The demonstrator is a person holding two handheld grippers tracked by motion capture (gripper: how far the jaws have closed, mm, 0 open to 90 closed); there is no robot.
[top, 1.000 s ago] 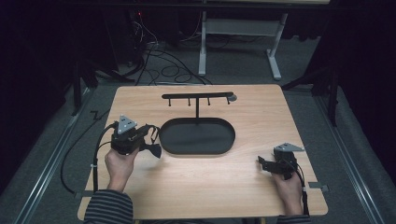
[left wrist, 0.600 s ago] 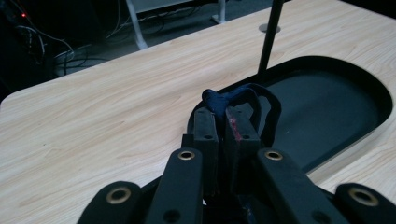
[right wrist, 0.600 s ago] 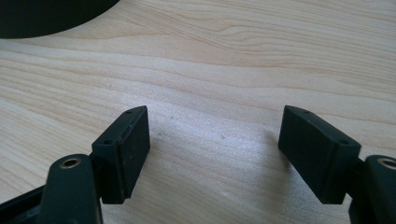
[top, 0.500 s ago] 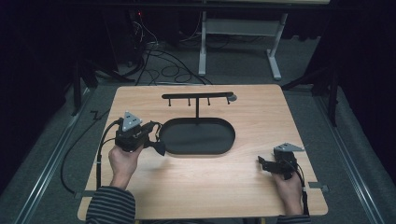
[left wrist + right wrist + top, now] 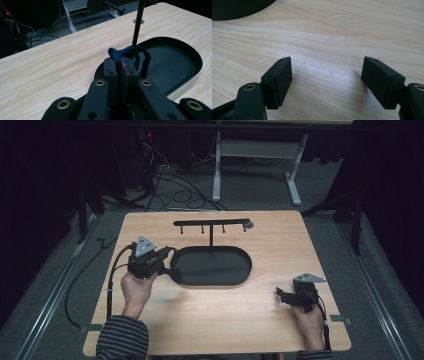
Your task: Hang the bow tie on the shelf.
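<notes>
Since the earlier high view the left hand-held gripper (image 5: 172, 270) has slid a little rightward and up in the frame, from bare wood to the left rim of the black oval tray (image 5: 240, 279); the right hand-held gripper (image 5: 281, 295) has not shifted. In the left gripper view the left jaws are pressed together on a dark blue elastic band (image 5: 130, 53), which loops out beyond the fingertips at the centre of the frame, hanging over the tray's near edge. Behind it, upper centre, rises the thin post of the black hanging rack (image 5: 211, 224), whose crossbar carries small pegs (one knobbed peg end shows at the top of the left gripper view). The right jaws stand wide apart over bare table (image 5: 324, 32) in the right gripper view, with nothing between them.

The step in hand looks like carrying the band to a rack peg. To do it well, keep the grip firm near the band's knot so the loop hangs open, lift clear of the tray rim, approach the peg from its free end, and release only once the loop is well over it.
</notes>
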